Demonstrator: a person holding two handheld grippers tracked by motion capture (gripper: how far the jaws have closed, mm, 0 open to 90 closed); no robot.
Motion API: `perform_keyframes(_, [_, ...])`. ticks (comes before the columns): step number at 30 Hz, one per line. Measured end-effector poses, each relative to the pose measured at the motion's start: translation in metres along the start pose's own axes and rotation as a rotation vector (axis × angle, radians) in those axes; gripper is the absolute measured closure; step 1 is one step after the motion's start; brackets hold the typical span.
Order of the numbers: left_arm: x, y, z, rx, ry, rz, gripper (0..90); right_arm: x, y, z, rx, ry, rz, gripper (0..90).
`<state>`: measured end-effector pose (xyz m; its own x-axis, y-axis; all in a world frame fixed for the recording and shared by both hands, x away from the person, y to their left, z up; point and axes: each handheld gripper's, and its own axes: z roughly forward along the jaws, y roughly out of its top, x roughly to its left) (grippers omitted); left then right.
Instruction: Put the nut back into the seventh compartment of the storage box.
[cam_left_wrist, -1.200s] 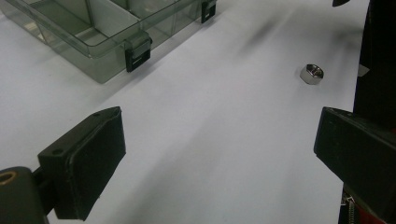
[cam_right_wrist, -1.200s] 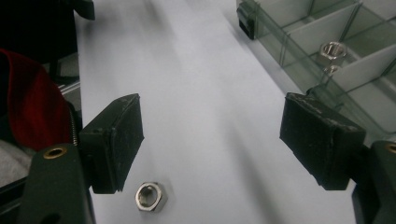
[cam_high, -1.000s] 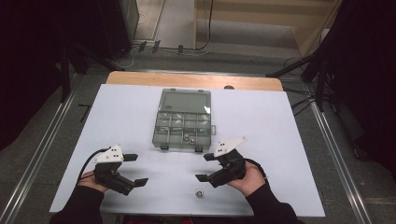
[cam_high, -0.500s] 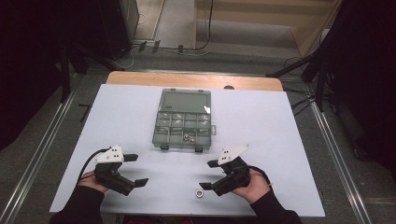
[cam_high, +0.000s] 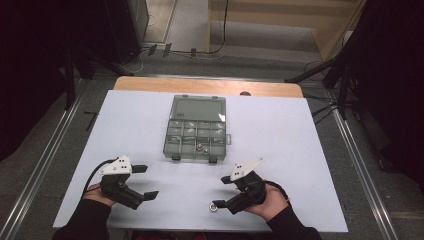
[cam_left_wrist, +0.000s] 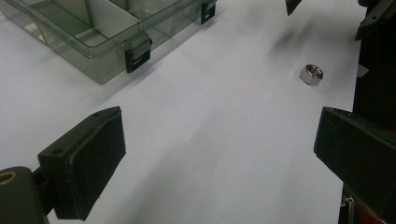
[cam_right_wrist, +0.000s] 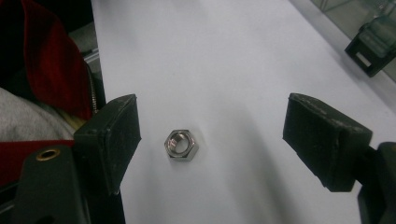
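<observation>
Lying flat on the white desk near its front edge, the steel hex nut sits between the spread jaws of your right claw, closer to the left-hand pad and touched by neither; from above you can see the same nut just off that claw's tip. It looks small, hard and polished, so expect it to be light but slippery, apt to skid or flip if a pad catches a corner. Take it across two opposite flats, with the pads low to the desk and the nut centred between them before you close. Your left claw is released too, with nothing between its pads, resting well to the left. Behind both, the clear compartment box lies open mid-desk, with a few small metal parts in one front cell.
</observation>
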<state>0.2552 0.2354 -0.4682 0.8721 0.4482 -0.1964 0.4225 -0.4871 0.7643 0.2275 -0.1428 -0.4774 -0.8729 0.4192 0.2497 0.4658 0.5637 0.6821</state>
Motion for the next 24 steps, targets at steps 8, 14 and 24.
perform_keyframes(8, [0.0, 0.0, 0.0, 0.004, 0.0, 0.0, 2.2, 0.005, 0.0, 0.008, 0.075, -0.01, -0.031, 21.7])
perform_keyframes(14, [0.001, 0.0, 0.0, -0.002, 0.0, -0.004, 2.2, 0.009, -0.001, 0.014, 0.135, -0.02, -0.055, 23.0])
perform_keyframes(24, [0.001, 0.0, 0.0, 0.0, -0.002, -0.003, 2.2, 0.014, -0.001, 0.022, 0.211, -0.007, -0.093, 36.1])
